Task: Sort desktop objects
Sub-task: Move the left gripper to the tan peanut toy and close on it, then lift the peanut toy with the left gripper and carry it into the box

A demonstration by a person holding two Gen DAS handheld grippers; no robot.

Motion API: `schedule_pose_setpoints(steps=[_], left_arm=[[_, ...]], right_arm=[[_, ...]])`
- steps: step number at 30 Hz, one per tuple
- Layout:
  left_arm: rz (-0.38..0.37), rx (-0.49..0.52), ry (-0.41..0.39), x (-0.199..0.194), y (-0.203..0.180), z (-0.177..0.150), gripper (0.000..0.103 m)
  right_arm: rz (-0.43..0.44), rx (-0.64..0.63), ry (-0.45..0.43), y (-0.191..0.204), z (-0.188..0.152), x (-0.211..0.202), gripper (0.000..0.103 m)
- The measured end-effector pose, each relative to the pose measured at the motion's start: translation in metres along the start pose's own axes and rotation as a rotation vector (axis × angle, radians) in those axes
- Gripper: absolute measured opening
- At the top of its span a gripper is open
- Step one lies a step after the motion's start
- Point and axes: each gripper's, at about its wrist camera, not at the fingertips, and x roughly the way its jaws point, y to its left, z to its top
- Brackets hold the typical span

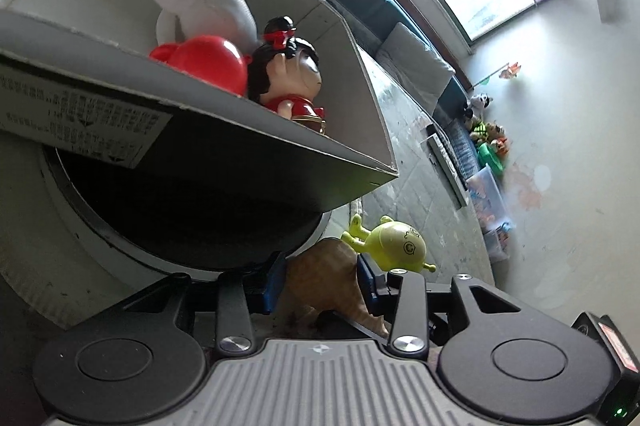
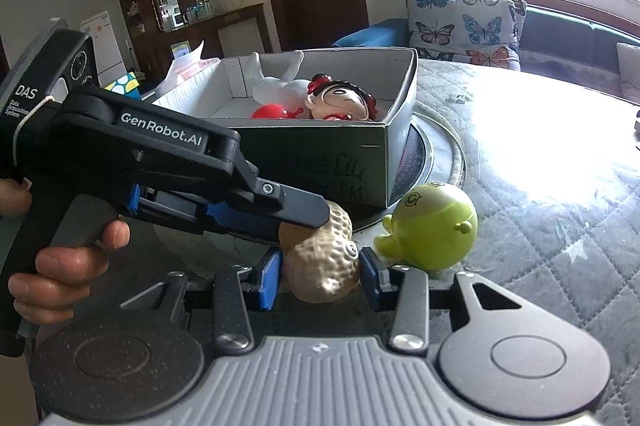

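A tan peanut-shaped toy (image 2: 324,262) lies on the quilted table between both grippers. My left gripper (image 1: 322,280) is closed on the peanut toy (image 1: 328,278); in the right wrist view its black finger (image 2: 296,208) presses on the toy's far lobe. My right gripper (image 2: 322,272) stands around the near lobe, its blue pads (image 2: 270,276) at or near the toy's sides. A green round alien toy (image 2: 434,222) lies just right of the peanut. A cardboard box (image 2: 312,162) behind holds a red-dressed doll (image 2: 340,100), a red toy (image 2: 274,112) and a white toy (image 2: 280,84).
The box rests on a round black hob (image 2: 418,154) set into the table. The grey quilted cover (image 2: 540,226) stretches to the right. A butterfly-print cushion (image 2: 464,26) and a sofa stand behind. A hand (image 2: 60,266) holds the left gripper's handle.
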Motion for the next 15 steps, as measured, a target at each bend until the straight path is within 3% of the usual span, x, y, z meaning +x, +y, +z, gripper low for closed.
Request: schedule_pose_setpoints(steps=[8,15], left_arm=[[-0.004,0.016,-0.023,-0.018,-0.008,-0.002,0.042],[-0.02,0.036,-0.117,-0.053,-0.02,0.009,0.042]], right_arm=[[0.006,-0.028,-0.018,0.009,0.005,-0.013,0.041],[0.018,-0.094,-0.086,0.027,0.031,-0.027,0.041]])
